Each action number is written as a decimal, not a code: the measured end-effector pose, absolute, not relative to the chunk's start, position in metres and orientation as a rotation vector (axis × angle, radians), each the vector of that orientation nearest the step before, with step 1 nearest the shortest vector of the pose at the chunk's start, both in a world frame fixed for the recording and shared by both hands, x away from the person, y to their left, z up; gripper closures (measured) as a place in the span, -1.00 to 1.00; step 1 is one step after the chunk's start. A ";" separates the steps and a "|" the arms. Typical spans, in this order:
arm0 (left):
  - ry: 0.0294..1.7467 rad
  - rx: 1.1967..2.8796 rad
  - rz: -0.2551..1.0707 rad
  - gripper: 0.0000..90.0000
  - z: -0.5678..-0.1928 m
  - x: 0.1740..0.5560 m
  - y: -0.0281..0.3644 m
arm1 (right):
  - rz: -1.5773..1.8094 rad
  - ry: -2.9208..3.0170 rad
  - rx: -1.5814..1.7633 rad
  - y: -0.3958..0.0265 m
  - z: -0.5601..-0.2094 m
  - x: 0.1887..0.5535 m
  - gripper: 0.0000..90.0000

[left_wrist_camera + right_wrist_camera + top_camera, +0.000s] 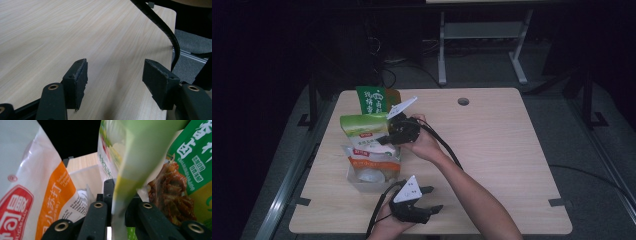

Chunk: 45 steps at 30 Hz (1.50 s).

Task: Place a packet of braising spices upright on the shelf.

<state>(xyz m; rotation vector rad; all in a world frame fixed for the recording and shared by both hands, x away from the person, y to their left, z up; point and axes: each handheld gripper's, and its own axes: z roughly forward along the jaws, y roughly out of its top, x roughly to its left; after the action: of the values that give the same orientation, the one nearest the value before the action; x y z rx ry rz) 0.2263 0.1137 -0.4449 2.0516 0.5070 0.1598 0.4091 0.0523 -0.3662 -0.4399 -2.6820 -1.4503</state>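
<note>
Packets stand bunched at the table's [492, 150] left side, and we see the right gripper [384, 139] reaching in among them from the right. Largest is the wooden table itself, its whole right half bare, with a small round hole [463, 101] near the far edge and dark floor around it. The packets crowd close to the left edge, so there we find little spare room, while to the right and toward the near edge the surface lies open.

Of the packets, a dark green one [374, 99] stands farthest back, a light green packet [362, 131] sits in front of it, and a white and orange packet [369, 156] leans nearer us above a pale container [362, 185].

In the right gripper view we see the jaws closed onto the thin edge of the light green packet [140, 157], pinching it between them, with the white and orange packet [32, 195] on one side and the dark green one [192, 162] on the other.

The left gripper [432, 200] rests low near the table's near edge, just right of the container. In its own view its jaws stand wide apart over bare wood, holding nothing, with a black cable [162, 25] crossing beyond.
</note>
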 end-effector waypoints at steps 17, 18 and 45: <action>0.504 2.063 0.153 -0.20 -0.446 0.227 0.112 | -1.364 -2.682 -0.454 0.049 -0.385 0.405 0.84; 0.502 2.061 0.156 -0.20 -0.446 0.227 0.112 | -1.376 -2.675 -0.457 0.048 -0.385 0.406 0.81; 0.531 2.073 0.164 -0.26 -0.447 0.233 0.109 | -1.455 -2.576 -0.536 0.000 -0.362 0.401 0.37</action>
<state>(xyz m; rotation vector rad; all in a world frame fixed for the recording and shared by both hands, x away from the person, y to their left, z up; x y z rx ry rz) 0.2326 0.1089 -0.4467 2.0727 0.5306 0.1642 0.4005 0.0003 -0.3617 -0.5365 -2.5756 -1.4553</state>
